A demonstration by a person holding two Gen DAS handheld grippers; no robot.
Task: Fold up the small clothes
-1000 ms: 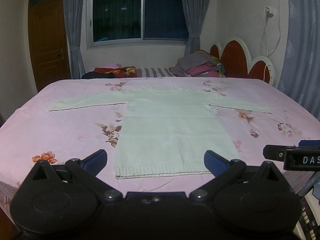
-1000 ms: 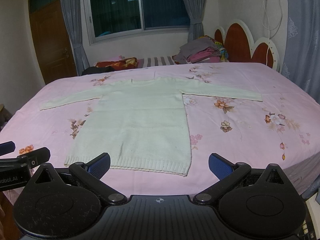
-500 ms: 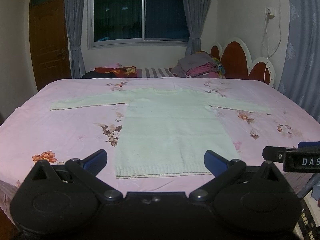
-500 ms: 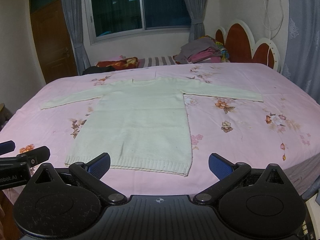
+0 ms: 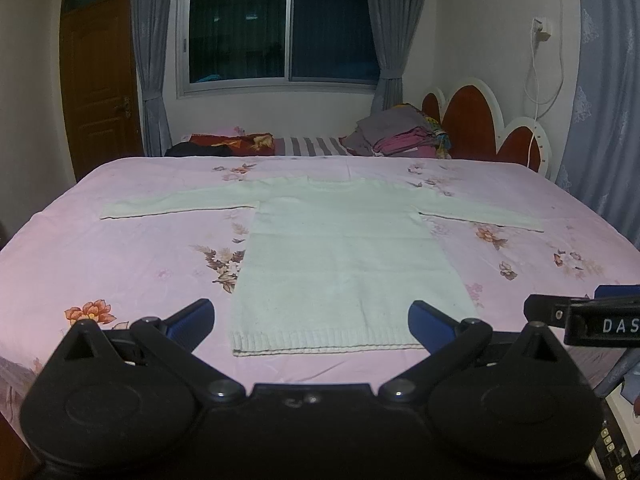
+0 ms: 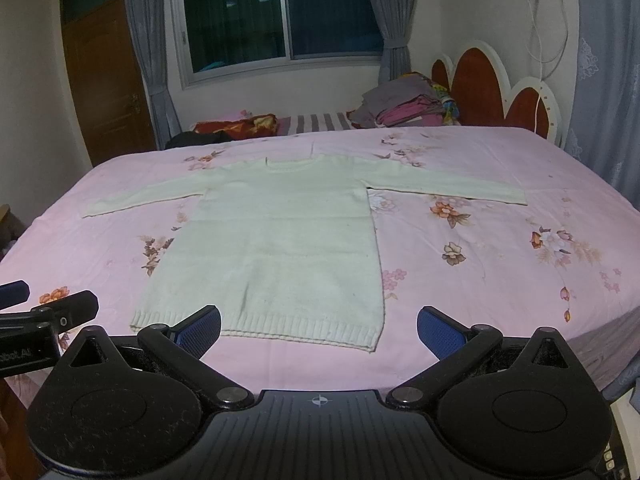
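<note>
Sweater spread flat, our grippers waiting at the near edge.

We see the pale sweater (image 5: 344, 256) lying unfolded on the pink floral bedsheet (image 5: 120, 264), sleeves out to both sides, hem nearest us. Our left gripper (image 5: 310, 320) and right gripper (image 6: 319, 326) both hang with jaws wide, holding nothing, short of the hem.

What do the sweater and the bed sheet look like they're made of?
The sweater looks like a soft knit, maybe wool or acrylic: pale cream, matte, with a ribbed hem and a ribbed collar. The sheet looks like thin woven cotton or a blend: pink, flower-printed, smooth, with faint creases.
</note>
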